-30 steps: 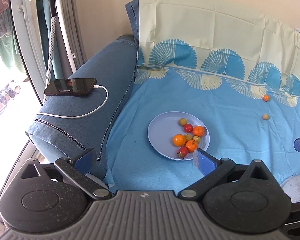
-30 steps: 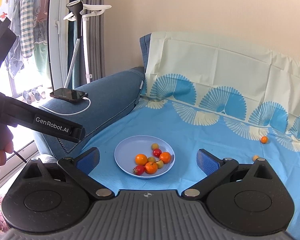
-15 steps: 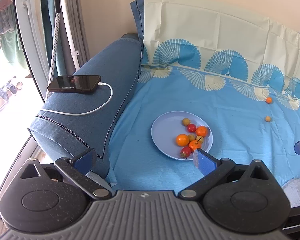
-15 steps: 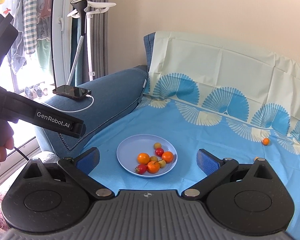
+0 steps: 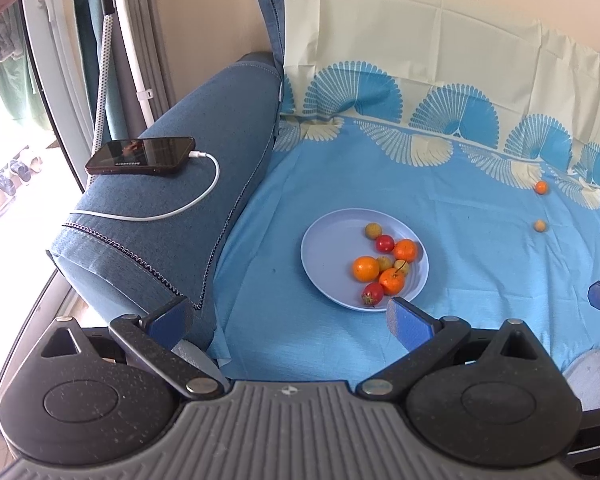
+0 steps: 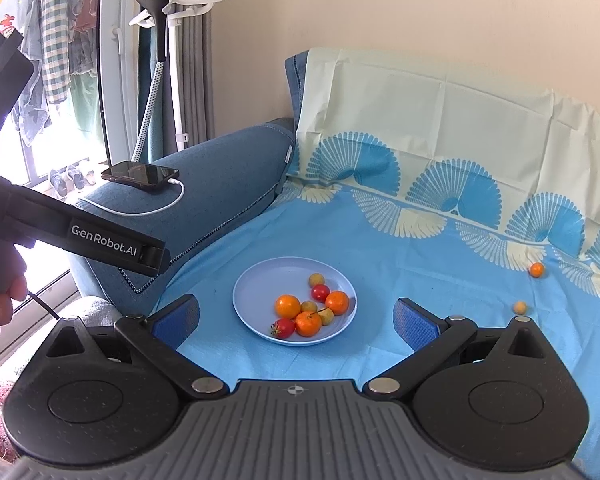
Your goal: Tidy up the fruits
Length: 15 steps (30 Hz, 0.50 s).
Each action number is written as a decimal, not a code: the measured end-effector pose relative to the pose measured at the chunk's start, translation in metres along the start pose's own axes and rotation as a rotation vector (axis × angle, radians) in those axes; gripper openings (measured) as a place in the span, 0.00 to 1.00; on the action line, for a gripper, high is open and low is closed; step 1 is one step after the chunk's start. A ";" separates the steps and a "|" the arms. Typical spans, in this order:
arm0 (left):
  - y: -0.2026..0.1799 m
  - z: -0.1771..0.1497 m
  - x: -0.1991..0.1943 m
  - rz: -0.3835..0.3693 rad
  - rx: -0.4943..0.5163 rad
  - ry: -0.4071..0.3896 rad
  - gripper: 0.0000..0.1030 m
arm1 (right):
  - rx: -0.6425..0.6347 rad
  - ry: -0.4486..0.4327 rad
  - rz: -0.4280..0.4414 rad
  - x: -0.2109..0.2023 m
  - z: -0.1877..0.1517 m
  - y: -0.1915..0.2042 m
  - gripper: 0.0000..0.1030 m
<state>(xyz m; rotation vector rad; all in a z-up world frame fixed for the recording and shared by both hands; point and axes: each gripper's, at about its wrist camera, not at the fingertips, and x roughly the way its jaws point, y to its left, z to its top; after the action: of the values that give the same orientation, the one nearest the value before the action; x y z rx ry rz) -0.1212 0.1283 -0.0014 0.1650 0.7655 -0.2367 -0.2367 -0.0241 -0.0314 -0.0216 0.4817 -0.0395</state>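
Observation:
A pale blue plate (image 5: 328, 252) (image 6: 256, 292) lies on the blue cloth and holds several small fruits: oranges (image 5: 366, 268) (image 6: 287, 306), red ones (image 5: 384, 243) (image 6: 321, 292) and yellowish ones. Two loose fruits lie far right on the cloth: a small orange one (image 5: 541, 187) (image 6: 536, 269) and a paler one (image 5: 540, 225) (image 6: 520, 307). My left gripper (image 5: 288, 316) is open and empty, held back from the plate. My right gripper (image 6: 296, 318) is open and empty, also short of the plate.
A blue sofa armrest (image 5: 188, 184) at left carries a phone (image 5: 140, 156) on a white cable. The left gripper's body (image 6: 80, 236) crosses the right wrist view at left. A garment steamer stand (image 6: 168, 60) and window are behind the armrest. The cloth covers the backrest (image 6: 440, 104).
Both views have shifted slightly toward the right and back; the plate sits a little further right in frame. Both grippers stay open and empty. No fruit has moved.

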 end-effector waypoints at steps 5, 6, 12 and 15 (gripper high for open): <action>-0.004 0.002 0.009 0.005 0.016 0.016 1.00 | 0.021 0.018 0.002 0.007 -0.001 -0.005 0.99; -0.005 0.002 0.010 0.006 0.020 0.019 1.00 | 0.026 0.022 0.002 0.008 -0.002 -0.005 0.99; -0.013 0.007 0.024 0.010 0.037 0.040 1.00 | 0.059 0.047 -0.002 0.019 -0.005 -0.014 0.99; -0.019 0.010 0.035 0.010 0.046 0.066 1.00 | 0.082 0.059 -0.009 0.025 -0.008 -0.023 0.99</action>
<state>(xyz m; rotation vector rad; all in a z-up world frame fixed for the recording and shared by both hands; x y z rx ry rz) -0.0951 0.1023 -0.0199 0.2209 0.8251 -0.2402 -0.2190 -0.0478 -0.0492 0.0579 0.5386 -0.0692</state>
